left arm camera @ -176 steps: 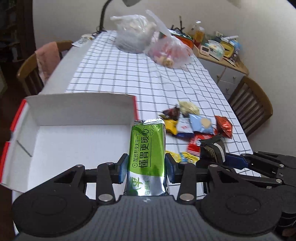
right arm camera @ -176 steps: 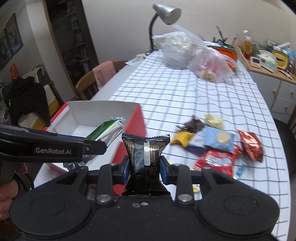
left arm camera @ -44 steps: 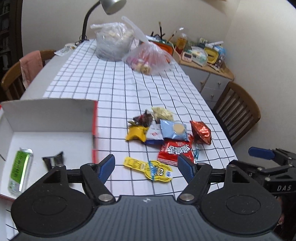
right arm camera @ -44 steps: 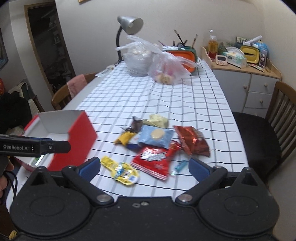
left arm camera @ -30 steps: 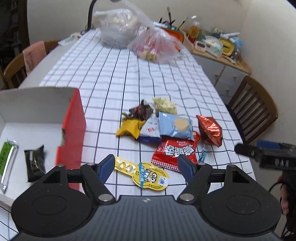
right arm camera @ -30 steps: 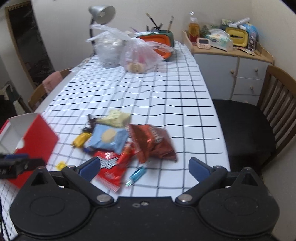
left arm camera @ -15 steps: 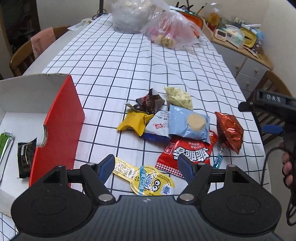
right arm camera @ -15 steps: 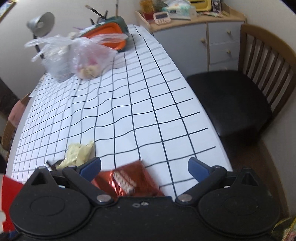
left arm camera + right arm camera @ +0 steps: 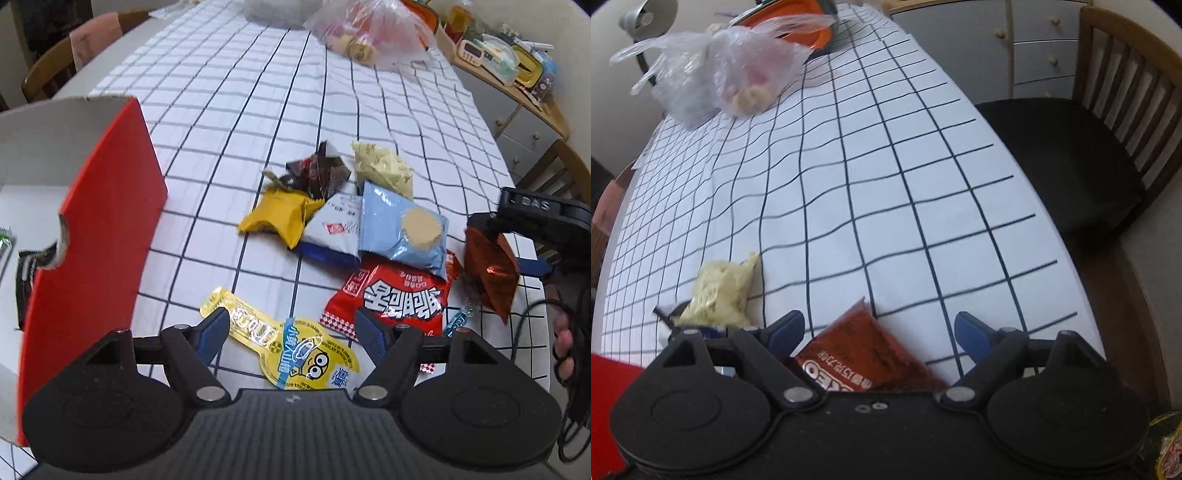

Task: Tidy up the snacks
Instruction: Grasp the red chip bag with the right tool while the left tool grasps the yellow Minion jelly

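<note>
Left tongs [image 9: 293,326] wide apart, lowered closer over yellow sachet [image 9: 284,349] right of red box [image 9: 92,236], right tongs [image 9: 879,332] wide apart, now straddling red foil packet [image 9: 864,354], green and black snacks already boxed.

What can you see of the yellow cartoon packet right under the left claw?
The yellow cartoon packet is a flat, glossy plastic sachet: a narrow neck toward the red box, a wider rounded end with a goggled cartoon face and a blue band. It lies flat on the checked tablecloth, apart from the other snacks. The left claw is open, its fingers on either side of the packet.
</note>
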Motion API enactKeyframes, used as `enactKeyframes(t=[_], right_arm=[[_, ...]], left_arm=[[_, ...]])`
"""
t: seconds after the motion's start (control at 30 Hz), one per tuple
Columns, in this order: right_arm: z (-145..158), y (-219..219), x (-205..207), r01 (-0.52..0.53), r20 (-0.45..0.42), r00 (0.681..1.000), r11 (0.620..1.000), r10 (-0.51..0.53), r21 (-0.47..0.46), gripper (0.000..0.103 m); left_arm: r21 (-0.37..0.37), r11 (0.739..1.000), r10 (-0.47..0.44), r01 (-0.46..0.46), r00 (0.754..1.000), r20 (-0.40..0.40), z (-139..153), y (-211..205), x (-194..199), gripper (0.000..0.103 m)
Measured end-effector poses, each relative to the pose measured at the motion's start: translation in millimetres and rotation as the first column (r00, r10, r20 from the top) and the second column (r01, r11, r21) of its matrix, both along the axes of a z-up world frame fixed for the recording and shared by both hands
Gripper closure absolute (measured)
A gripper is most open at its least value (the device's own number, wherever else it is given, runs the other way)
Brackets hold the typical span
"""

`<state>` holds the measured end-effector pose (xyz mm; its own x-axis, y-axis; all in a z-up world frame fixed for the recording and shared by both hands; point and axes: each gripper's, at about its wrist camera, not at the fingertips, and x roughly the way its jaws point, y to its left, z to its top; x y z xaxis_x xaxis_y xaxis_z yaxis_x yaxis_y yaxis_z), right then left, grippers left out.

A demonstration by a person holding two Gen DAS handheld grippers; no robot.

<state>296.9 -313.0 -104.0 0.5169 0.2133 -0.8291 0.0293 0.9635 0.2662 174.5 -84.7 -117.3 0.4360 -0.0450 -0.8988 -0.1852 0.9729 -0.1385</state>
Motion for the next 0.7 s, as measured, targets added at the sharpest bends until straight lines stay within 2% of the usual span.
enactKeyframes(t=[0.27, 0.43, 0.57, 0.7], right_arm=[[1, -15, -31, -0.098, 0.023, 0.995, 0.995, 0.098, -0.005, 0.020], [-1, -25, -48, -0.133, 0.026, 0.991, 0.991, 0.133, -0.011, 0.021], [-5, -20, -65, -0.209, 0.054, 0.976, 0.976, 0.213, -0.067, 0.022], [-5, -10, -74, -0.274, 0.069, 0.956, 0.954, 0.284, -0.124, 0.028]], left_arm=[[-0.078, 0.994, 0.067, -0.073, 0.995, -0.077, -17, 2, 7, 0.029], [-0.071, 0.990, 0.113, -0.119, 0.990, -0.083, -18, 0, 7, 0.029], [-0.084, 0.980, 0.170, -0.182, 0.977, -0.128, -24, 6, 2, 0.029], [-0.076, 0.984, 0.148, -0.160, 0.980, -0.135, -28, -2, 2, 0.029]])
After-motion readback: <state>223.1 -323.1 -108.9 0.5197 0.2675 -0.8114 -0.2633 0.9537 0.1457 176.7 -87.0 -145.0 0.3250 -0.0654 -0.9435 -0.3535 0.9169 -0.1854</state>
